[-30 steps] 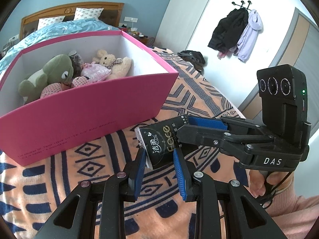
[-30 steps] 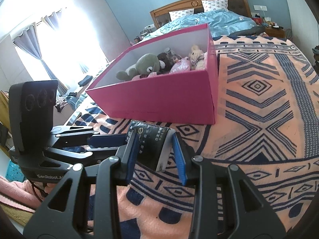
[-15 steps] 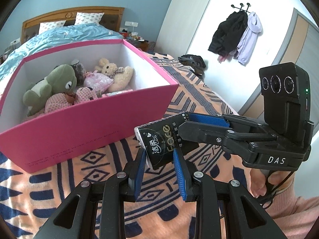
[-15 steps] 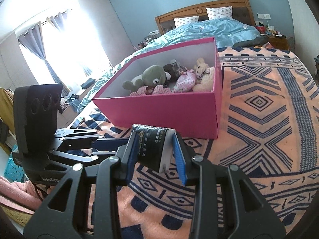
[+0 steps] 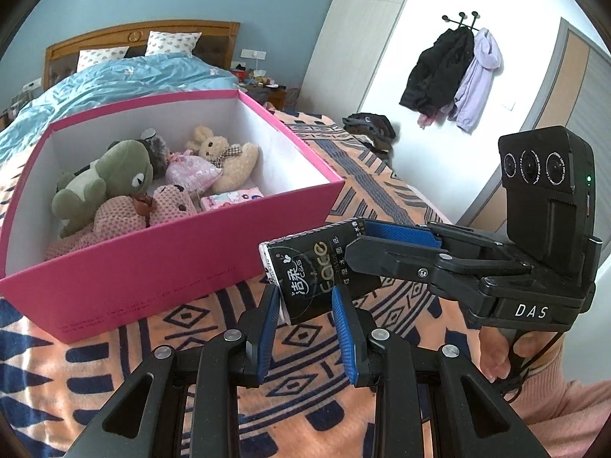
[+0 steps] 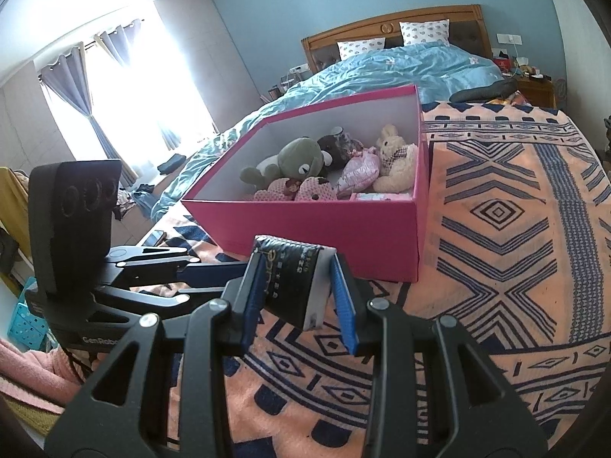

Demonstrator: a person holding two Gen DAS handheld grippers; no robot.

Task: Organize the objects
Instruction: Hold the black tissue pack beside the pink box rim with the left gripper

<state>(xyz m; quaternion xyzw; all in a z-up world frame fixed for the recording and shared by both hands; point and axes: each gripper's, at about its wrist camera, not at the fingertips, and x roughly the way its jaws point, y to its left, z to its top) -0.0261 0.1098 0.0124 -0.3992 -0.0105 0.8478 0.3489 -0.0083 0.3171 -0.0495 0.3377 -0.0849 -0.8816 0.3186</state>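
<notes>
A black tissue pack (image 5: 309,274) is held in the air between both grippers, in front of the pink box (image 5: 160,263). My left gripper (image 5: 305,316) is shut on one end of the pack. My right gripper (image 6: 296,290) is shut on the other end of the tissue pack (image 6: 294,282) and shows at the right of the left wrist view (image 5: 401,244). The pink box (image 6: 324,225) stands open on the bed. It holds a green plush (image 5: 110,179), a cream bunny (image 5: 225,156), pink plush toys (image 5: 152,210) and a small pink packet (image 5: 233,200).
A patterned orange and navy blanket (image 6: 504,252) covers the bed around the box. A blue duvet (image 6: 385,72) and a wooden headboard lie beyond it. Coats (image 5: 454,76) hang on the wall at right. Dark clothes (image 5: 370,126) lie at the bed's far right edge.
Both grippers have risen together with the tissue pack. The box now sits lower in both views and more of its inside shows.
</notes>
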